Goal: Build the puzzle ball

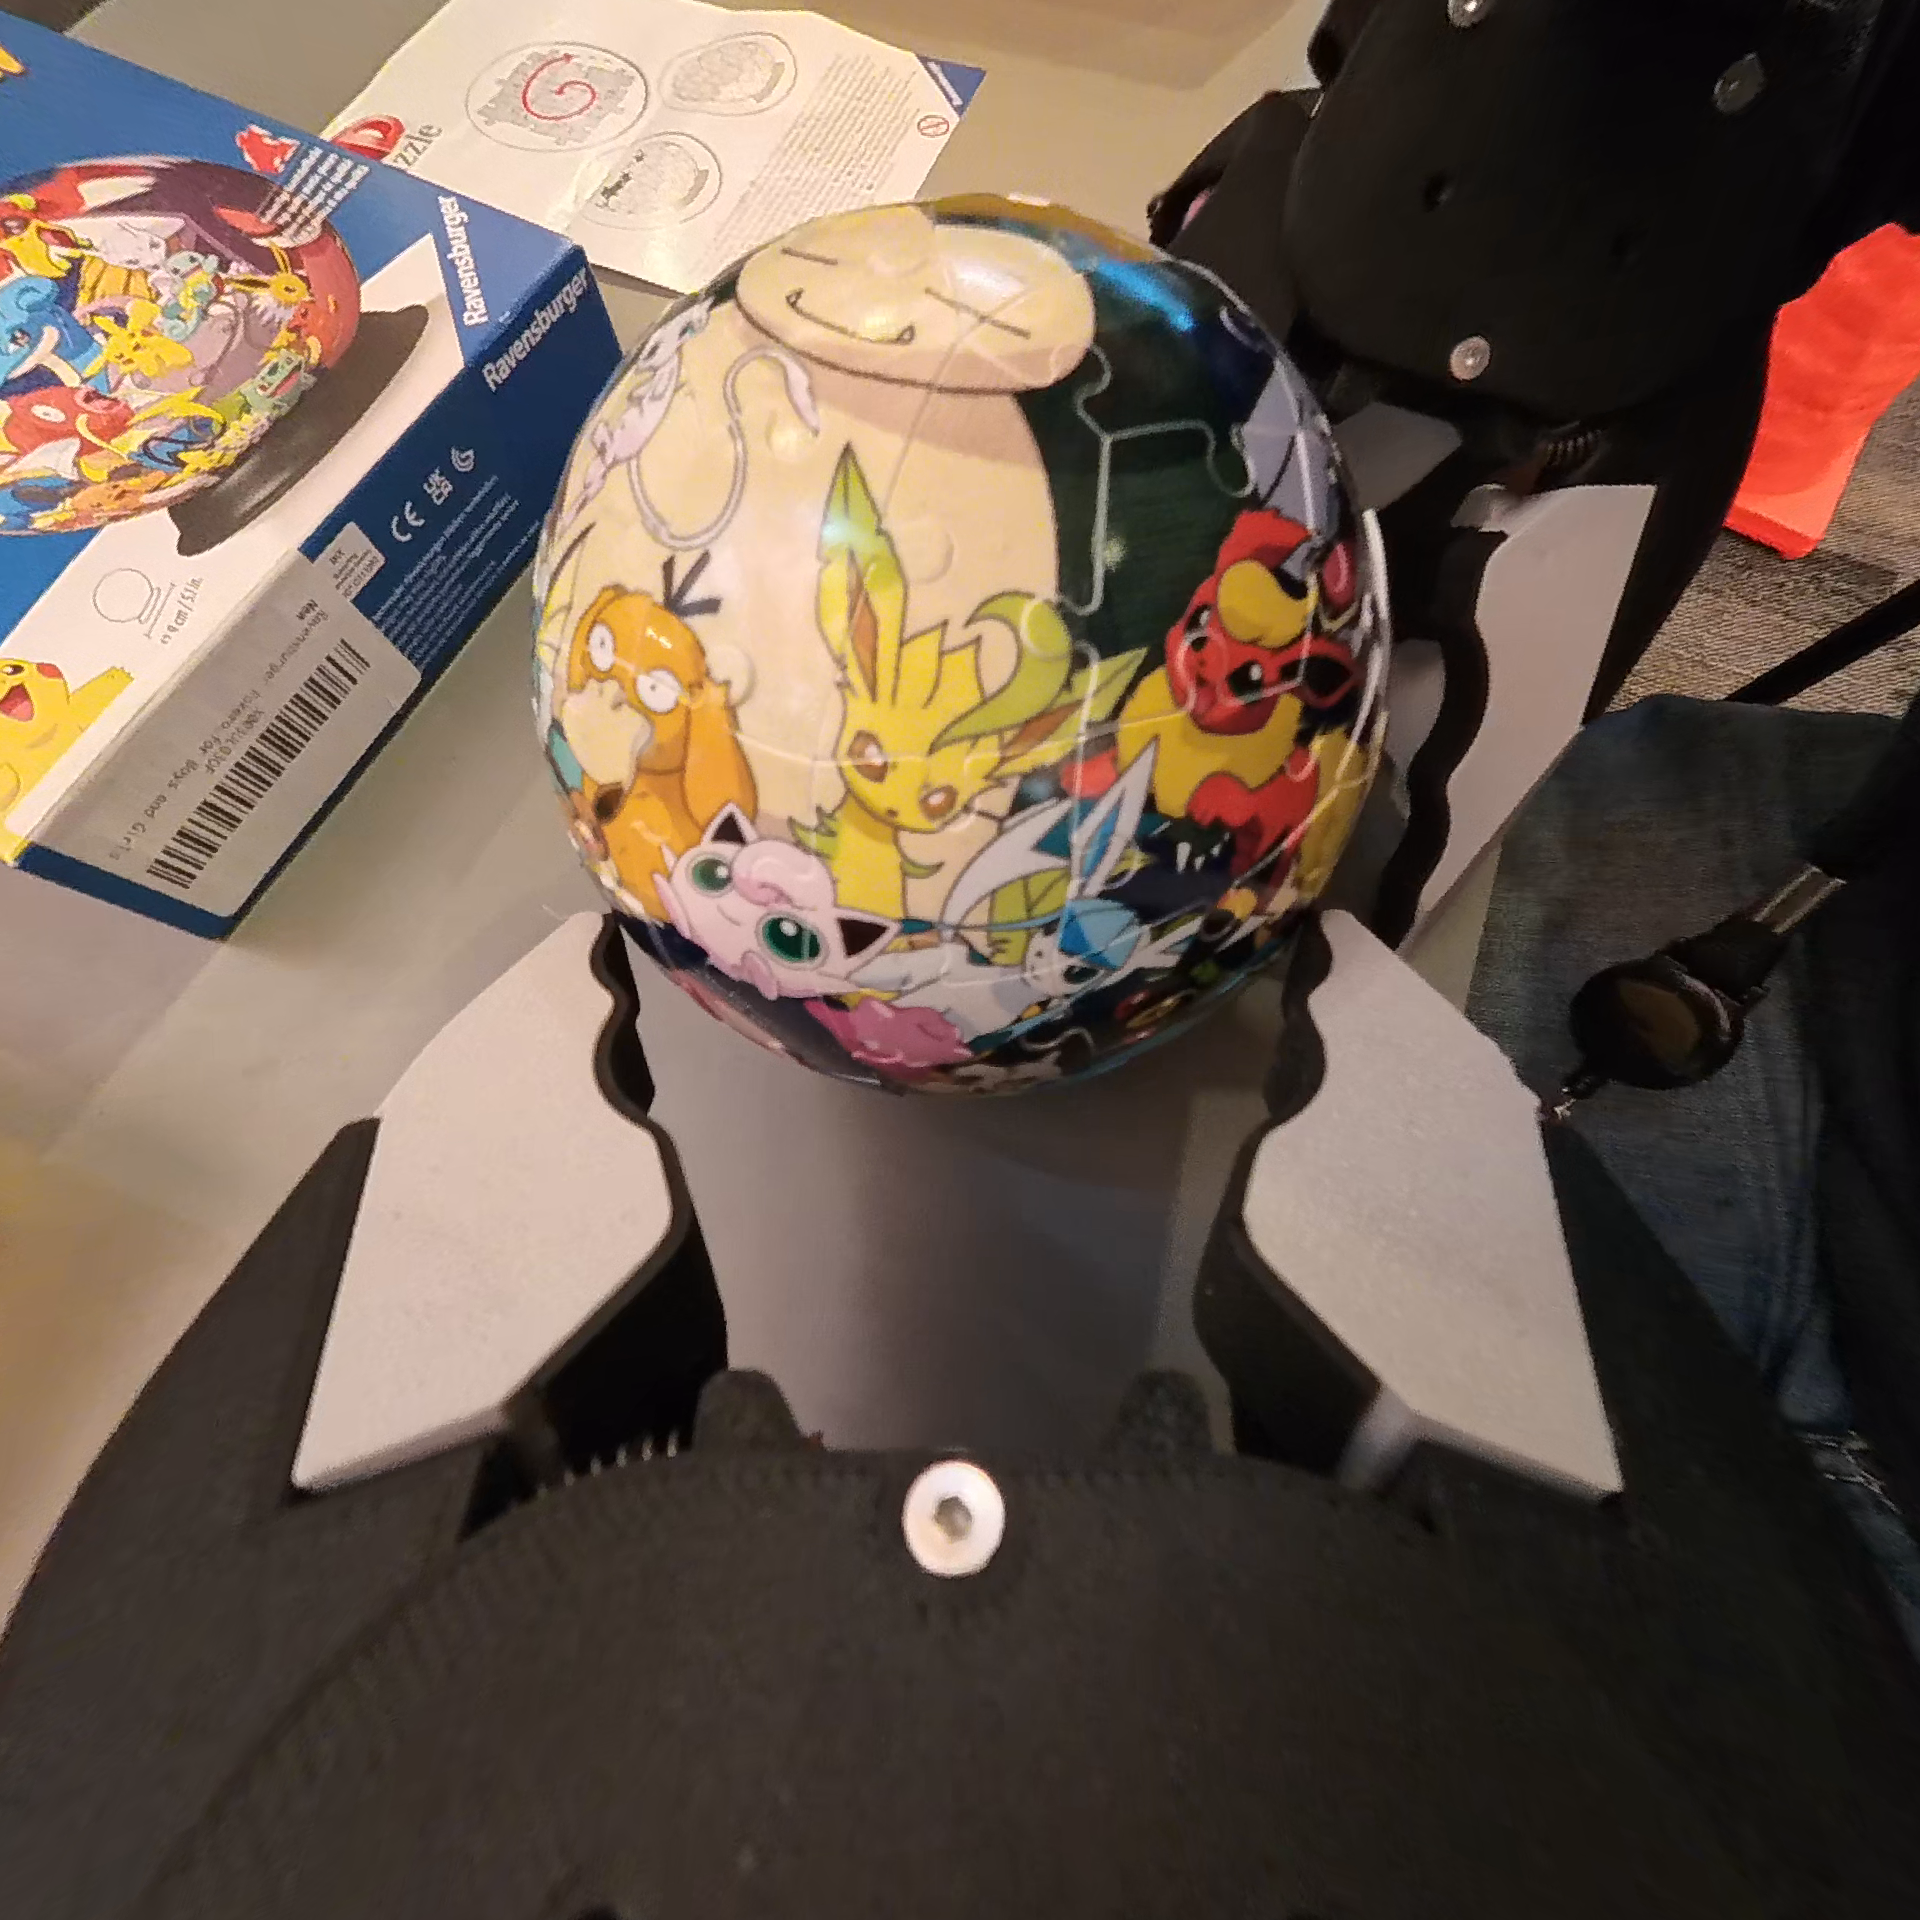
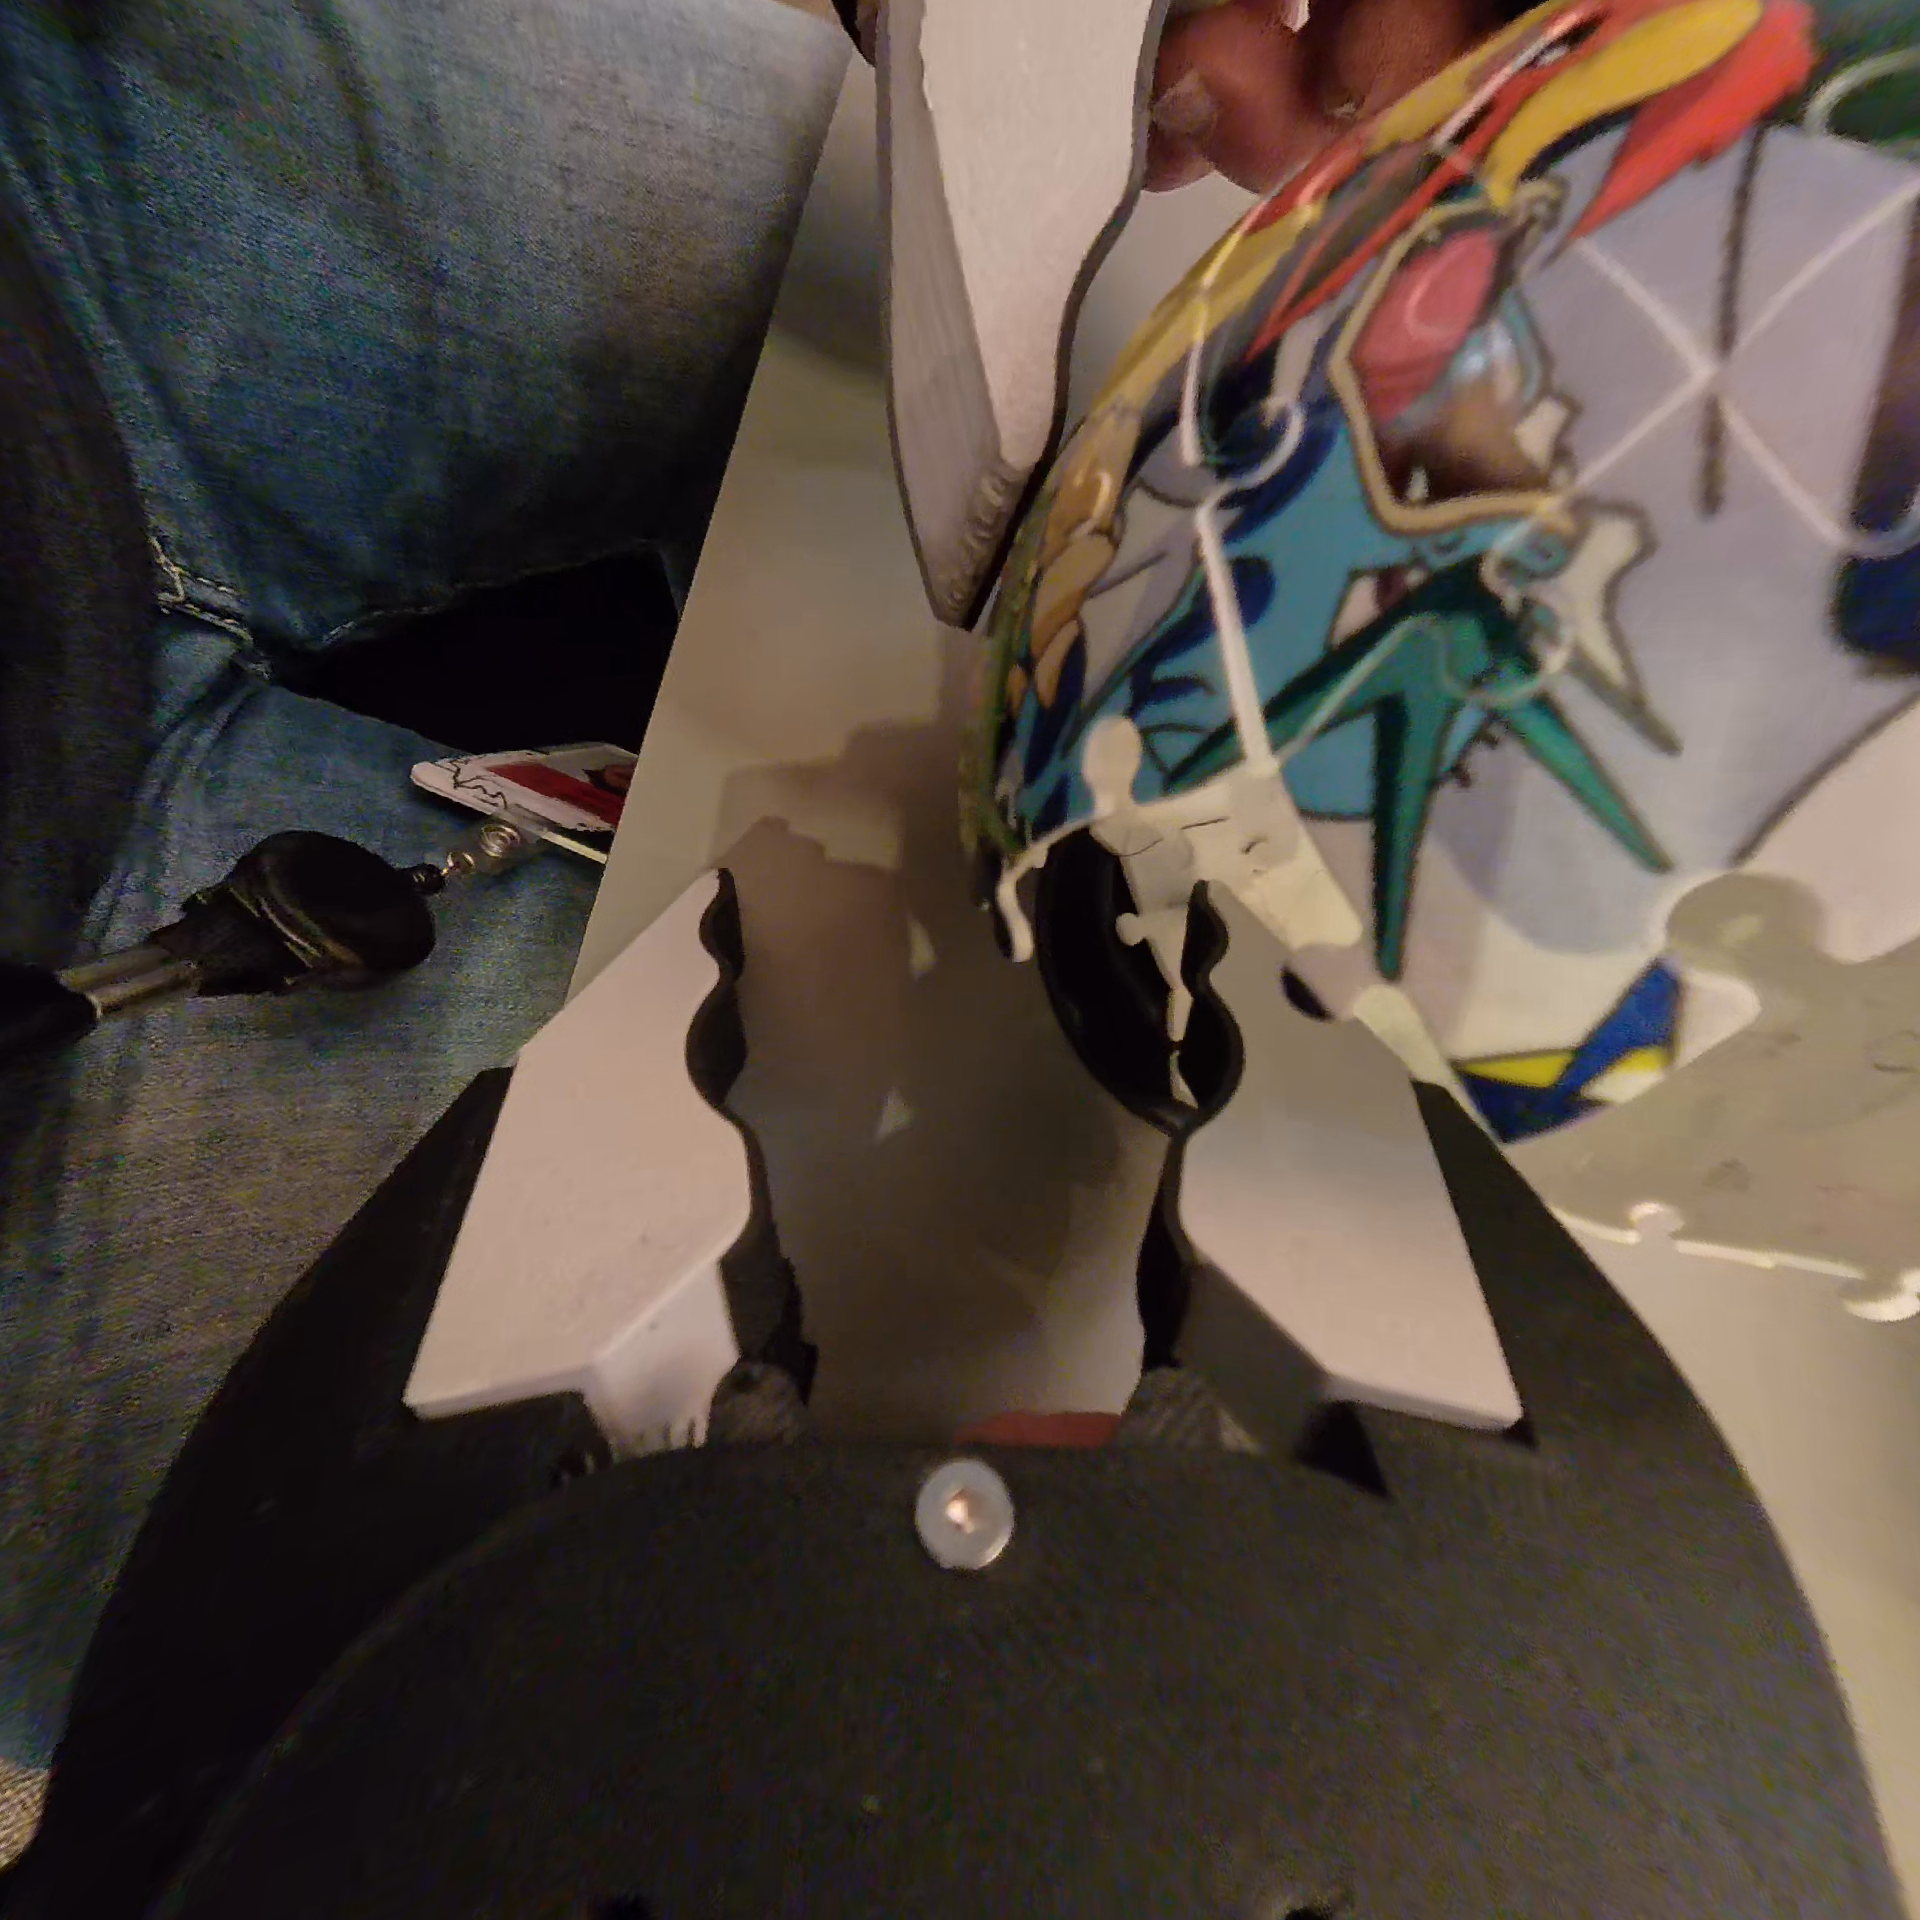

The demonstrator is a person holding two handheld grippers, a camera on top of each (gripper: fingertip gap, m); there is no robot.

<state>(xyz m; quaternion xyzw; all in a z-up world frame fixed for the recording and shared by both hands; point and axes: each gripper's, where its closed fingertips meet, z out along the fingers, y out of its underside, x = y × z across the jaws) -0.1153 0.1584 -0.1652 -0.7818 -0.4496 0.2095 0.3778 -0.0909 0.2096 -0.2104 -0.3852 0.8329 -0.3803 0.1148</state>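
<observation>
Beside the blue box [image 1: 260, 499], the puzzle ball [image 1: 956, 644] sits on the surface between the left gripper [image 1: 956, 997] fingers, spread wide, steadying it. The right gripper [image 2: 961, 997] fingers gape, empty, against its side; next likely pressing seams.

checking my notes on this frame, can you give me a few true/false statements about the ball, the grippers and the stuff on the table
1. The puzzle ball sits between the left gripper's fingertips. True.
2. The left gripper's jaws are fully closed with nothing between them. False: they stand wide apart around the lower part of the ball.
3. The blue puzzle box lies left of the ball in the left wrist view. True.
4. The right wrist view shows the ball fully finished. False: a gap with jagged piece edges shows near the right gripper.
5. An instruction sheet lies on the table beyond the ball. True.
</observation>
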